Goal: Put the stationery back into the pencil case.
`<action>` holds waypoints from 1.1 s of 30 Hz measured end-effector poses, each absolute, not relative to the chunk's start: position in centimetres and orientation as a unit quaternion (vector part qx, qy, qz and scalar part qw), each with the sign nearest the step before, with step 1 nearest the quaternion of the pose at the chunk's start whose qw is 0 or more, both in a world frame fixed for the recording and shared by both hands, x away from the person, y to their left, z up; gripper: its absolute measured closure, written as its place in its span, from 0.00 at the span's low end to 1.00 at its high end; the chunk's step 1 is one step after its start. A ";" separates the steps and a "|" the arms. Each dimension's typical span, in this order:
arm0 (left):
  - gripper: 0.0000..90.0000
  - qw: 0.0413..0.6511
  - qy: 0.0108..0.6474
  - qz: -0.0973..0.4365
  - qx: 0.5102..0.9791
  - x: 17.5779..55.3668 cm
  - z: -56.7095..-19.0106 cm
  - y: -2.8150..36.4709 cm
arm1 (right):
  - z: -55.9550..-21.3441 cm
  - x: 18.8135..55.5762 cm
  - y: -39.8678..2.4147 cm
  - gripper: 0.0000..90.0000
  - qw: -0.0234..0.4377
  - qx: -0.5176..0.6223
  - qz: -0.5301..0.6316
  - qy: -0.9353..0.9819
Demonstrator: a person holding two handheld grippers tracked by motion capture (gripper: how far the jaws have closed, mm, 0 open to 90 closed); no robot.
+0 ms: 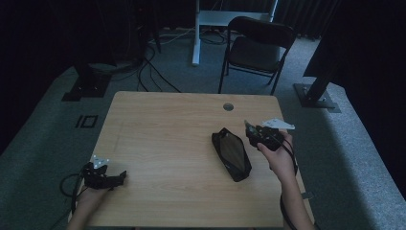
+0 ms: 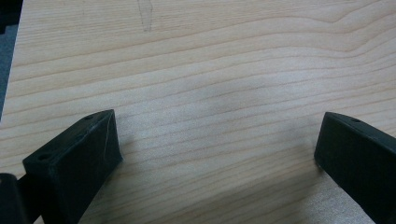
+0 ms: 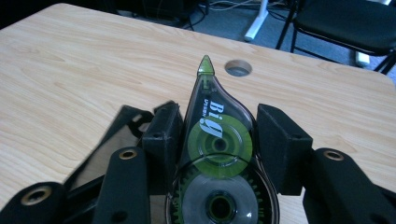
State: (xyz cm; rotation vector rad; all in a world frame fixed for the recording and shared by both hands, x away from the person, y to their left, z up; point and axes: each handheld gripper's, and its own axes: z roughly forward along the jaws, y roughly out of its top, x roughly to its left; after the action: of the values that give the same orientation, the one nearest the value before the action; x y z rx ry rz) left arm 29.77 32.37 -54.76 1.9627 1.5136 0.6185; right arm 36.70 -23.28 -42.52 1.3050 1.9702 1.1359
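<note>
at the near left corner of the wooden table [image 1: 167,129], the left gripper [image 1: 106,178] is seen resting low over the wood, held from below by the person's left hand [image 1: 91,195]. in the left gripper view its two black jaws are spread wide apart, released, with bare wood grain between them and nothing grasped. farther in, at the right side of the table, a black pouch [image 1: 231,153] is seen lying flat on the wood, its long side running from far left to near right. just to the right of the pouch, the right gripper [image 1: 253,133] is held above the table by the right hand [image 1: 277,155], with its grey three-cornered plate on top. in the right gripper view a correction tape dispenser [image 3: 218,149] is clenched between the jaws: both pads are pressed against its clear, teardrop-shaped body, green reels are seen inside, and its green tip is pointed away toward the far edge of the table. part of the pouch is seen below and to the left of the jaws in that view. beyond the tip, a round cable hole [image 1: 228,106] is set near the far edge of the table. past the table, a black folding chair [image 1: 256,48] is stood on the grey carpet.
</note>
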 end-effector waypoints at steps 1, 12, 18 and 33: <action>0.00 0.290 0.567 0.232 0.735 29.8 -54.8 32.4 | -42.5 36.6 -23.0 0.56 0.254 0.479 0.419 0.728; 0.00 0.289 0.567 0.232 0.735 29.8 -54.8 32.4 | -43.0 36.2 -20.6 0.56 0.235 0.482 0.426 0.729; 0.00 0.289 0.567 0.232 0.735 29.8 -54.8 32.4 | -43.6 35.9 -19.5 0.56 0.238 0.483 0.421 0.730; 0.00 0.290 0.567 0.232 0.735 29.8 -54.8 32.4 | -45.7 35.8 -17.3 0.56 0.249 0.504 0.390 0.729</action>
State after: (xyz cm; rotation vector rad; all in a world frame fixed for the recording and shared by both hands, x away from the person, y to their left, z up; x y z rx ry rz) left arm 29.77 32.37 -54.76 1.9623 1.5133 0.6185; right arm 35.80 -17.27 -45.71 1.3733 1.9869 1.0610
